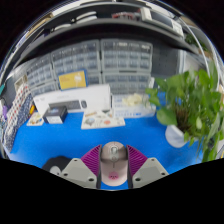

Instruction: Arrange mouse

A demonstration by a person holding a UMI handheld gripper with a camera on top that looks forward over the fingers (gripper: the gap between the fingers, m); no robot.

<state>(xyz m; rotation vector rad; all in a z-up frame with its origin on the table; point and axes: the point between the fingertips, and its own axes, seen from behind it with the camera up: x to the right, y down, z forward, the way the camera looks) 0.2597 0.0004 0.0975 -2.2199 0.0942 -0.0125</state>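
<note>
Blue covers the bench (70, 140), and in the gripper view a grey mouse (114, 158) sits between the two fingers of the gripper (114, 172), over the bench's near edge. Both magenta pads (97, 160) appear to press against its sides, so the gripper looks closed on the mouse; whether the mouse is lifted or resting on the bench I cannot tell. Farther across the bench lie a white box (75, 99) and some printed sheets (102, 121), with a potted plant (190, 105) toward the right edge and drawer cabinets (100, 60) behind the far edge. A dark object (55, 163) sits just left of the fingers. To do the step well, I judge the grip should stay even on both sides, the mouse level, and the carry low toward open blue surface, away from the plant and papers.
</note>
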